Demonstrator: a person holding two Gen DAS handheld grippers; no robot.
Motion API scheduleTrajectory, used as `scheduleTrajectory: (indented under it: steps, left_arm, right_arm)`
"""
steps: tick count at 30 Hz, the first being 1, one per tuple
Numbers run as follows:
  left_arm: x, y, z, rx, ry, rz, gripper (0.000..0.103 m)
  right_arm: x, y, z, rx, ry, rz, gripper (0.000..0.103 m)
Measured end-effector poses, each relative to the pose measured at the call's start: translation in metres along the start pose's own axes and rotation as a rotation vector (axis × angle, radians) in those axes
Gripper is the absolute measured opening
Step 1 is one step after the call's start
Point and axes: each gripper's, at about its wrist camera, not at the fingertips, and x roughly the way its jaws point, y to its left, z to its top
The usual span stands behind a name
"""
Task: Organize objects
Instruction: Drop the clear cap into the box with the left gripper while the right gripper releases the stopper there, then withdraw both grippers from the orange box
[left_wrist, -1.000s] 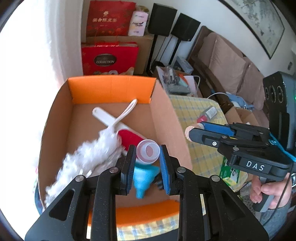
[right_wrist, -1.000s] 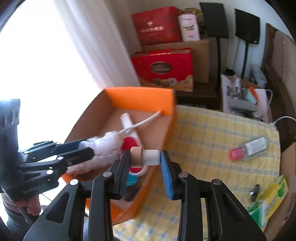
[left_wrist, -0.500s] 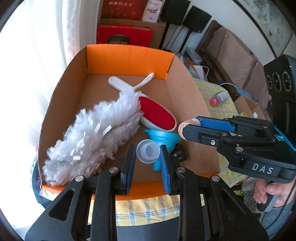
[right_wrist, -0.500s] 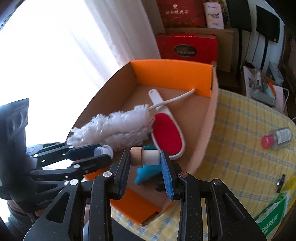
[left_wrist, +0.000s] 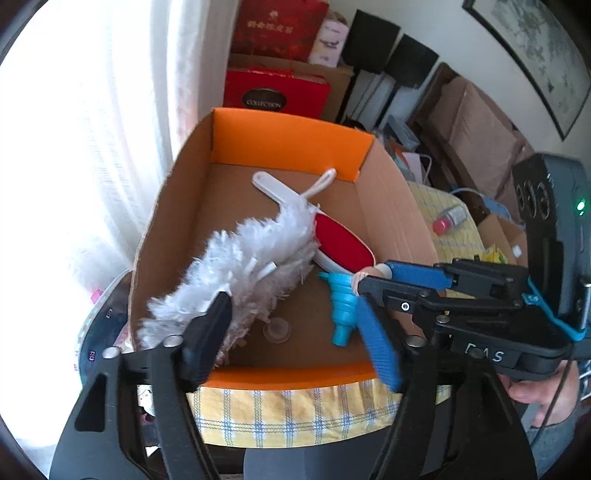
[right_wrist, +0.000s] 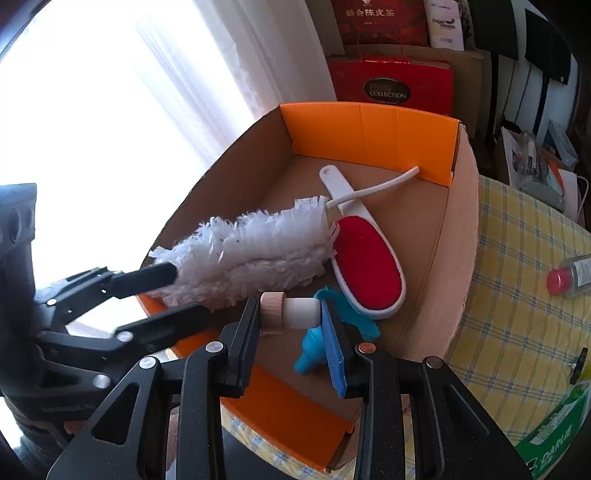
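The left claw is hanging over the near end of the big cardboard box with orange flaps. Its jaws have just been opening and are now standing wide apart, gripping nothing. The small clear plastic cup is lying on the box floor between the two fingers, not touching either one. It is sitting just beside the fluffy white duster and near the bright blue ribbed funnel.

The right claw is squeezing tight on a little white bottle with a round wooden cap. The bottle is lying sideways between the pads, cap against the black finger and bottom against the blue pad. It is hanging in the air over the box, above the blue funnel.

Also in the box, the white lint brush with a red oval pad is lying beside the duster.

The box is sitting on a desk with a yellow checked cloth. A small clear bottle with a red cap is lying on the cloth, well apart from the box.
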Motion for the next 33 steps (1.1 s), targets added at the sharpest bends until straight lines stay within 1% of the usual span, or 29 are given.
scheduleTrajectory:
  steps: [1,2,3,4,7,9,10,11,12,13,14,15,20,22,26,33]
  left_arm:
    - [-0.001,0.001,0.000,-0.002,-0.003,-0.003,0.071]
    - [-0.002,0.002,0.000,-0.006,-0.005,-0.005,0.071]
    - [-0.002,0.004,0.000,-0.012,-0.005,-0.005,0.072]
    - [-0.002,0.005,0.000,-0.016,-0.005,-0.005,0.075]
    - [-0.002,0.007,0.001,-0.025,-0.009,0.002,0.083]
    - [-0.003,0.007,0.001,-0.025,-0.017,0.016,0.085]
    - [-0.003,0.006,0.001,-0.022,-0.021,0.023,0.088]
    - [-0.003,0.005,0.001,-0.020,-0.025,0.031,0.090]
    - [-0.004,0.004,0.001,-0.017,-0.030,0.038,0.094]
    - [-0.005,0.003,0.001,-0.017,-0.032,0.041,0.097]
    - [-0.006,0.002,0.001,-0.016,-0.037,0.047,0.097]
    - [-0.007,0.001,0.001,-0.012,-0.044,0.052,0.097]
    - [-0.008,-0.005,0.003,0.004,-0.057,0.076,0.098]
    - [-0.009,-0.008,0.003,0.006,-0.061,0.081,0.098]
    - [-0.008,-0.014,0.004,0.018,-0.061,0.079,0.098]
    - [-0.004,-0.032,0.007,0.041,-0.057,0.056,0.098]
  right_arm:
    - [0.000,0.000,0.000,0.002,-0.002,-0.002,0.034]
    - [0.000,-0.001,0.001,0.008,-0.004,0.003,0.037]
    - [-0.001,-0.002,0.001,0.013,-0.007,0.006,0.043]
    - [-0.002,-0.003,0.001,0.019,-0.013,0.004,0.045]
    - [-0.007,-0.005,0.003,0.024,-0.024,-0.002,0.048]
    - [-0.012,-0.008,0.004,0.026,-0.033,-0.010,0.051]
    - [-0.015,-0.008,0.004,0.027,-0.038,-0.015,0.053]
    - [-0.018,-0.009,0.004,0.026,-0.044,-0.024,0.058]
    - [-0.022,-0.011,0.005,0.024,-0.051,-0.042,0.067]
    - [-0.025,-0.012,0.005,0.024,-0.054,-0.051,0.073]
    - [-0.028,-0.013,0.005,0.025,-0.056,-0.060,0.087]
    - [-0.031,-0.016,0.004,0.024,-0.057,-0.071,0.092]
    - [-0.039,-0.023,0.002,-0.001,-0.054,-0.149,0.092]
    - [-0.043,-0.026,0.000,-0.001,-0.056,-0.173,0.094]
    - [-0.049,-0.030,-0.004,-0.004,-0.069,-0.215,0.100]
    - [-0.061,-0.041,-0.008,0.011,-0.095,-0.276,0.101]
